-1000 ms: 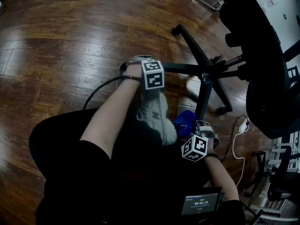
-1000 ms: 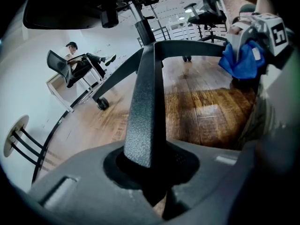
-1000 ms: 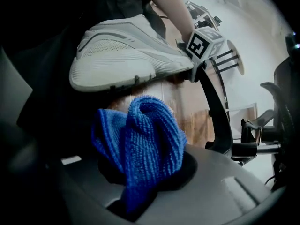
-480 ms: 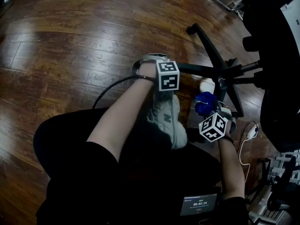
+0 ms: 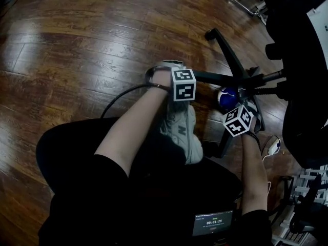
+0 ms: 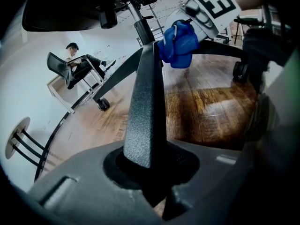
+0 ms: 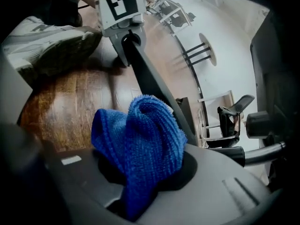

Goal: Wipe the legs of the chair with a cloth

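Clamped grainy, tapered black chair leg (image 6: 147, 102) in left gripper (image 6: 149, 170), pinched bunched, nubby blue cloth (image 7: 140, 144) in right gripper (image 7: 136, 191), carried cloth from beside sneaker (image 5: 182, 132) up toward chair hub (image 5: 247, 82).

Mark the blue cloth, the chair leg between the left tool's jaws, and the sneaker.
blue cloth (image 7: 140, 139): right gripper view, middle of the bunched fold.
chair leg (image 6: 146, 97): left gripper view, textured face midway along it.
sneaker (image 5: 180, 131): head view, side of the upper.
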